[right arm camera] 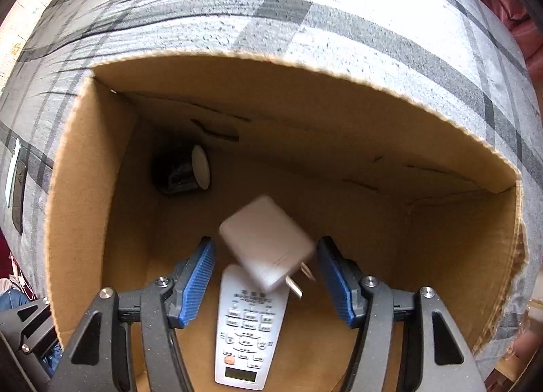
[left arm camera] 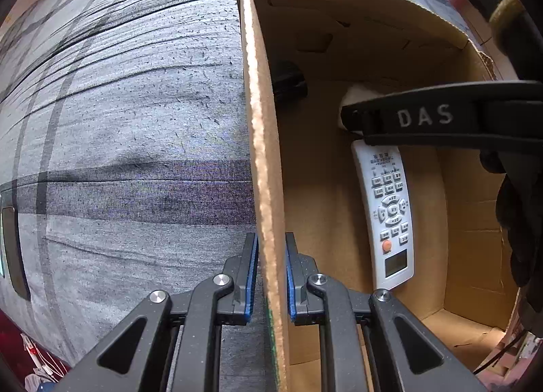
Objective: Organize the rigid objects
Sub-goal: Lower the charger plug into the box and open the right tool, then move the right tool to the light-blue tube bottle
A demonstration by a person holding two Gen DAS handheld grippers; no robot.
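Note:
An open cardboard box (left arm camera: 263,141) stands on a grey plaid cloth. My left gripper (left arm camera: 271,276) is shut on the box's left wall. A white remote control (left arm camera: 390,215) lies on the box floor, also in the right wrist view (right arm camera: 249,327). My right gripper (right arm camera: 266,276) is open inside the box (right arm camera: 441,256), above the remote. A white plug charger (right arm camera: 268,244) is blurred between the open fingers, apart from both pads, its prongs pointing down right. A black round object with a white face (right arm camera: 183,171) lies in the far left corner; it also shows in the left wrist view (left arm camera: 288,81).
The grey plaid cloth (left arm camera: 129,114) covers the surface around the box. A dark flat object (left arm camera: 13,249) lies on the cloth at the far left. My right gripper's black arm marked DAS (left arm camera: 441,117) crosses over the box.

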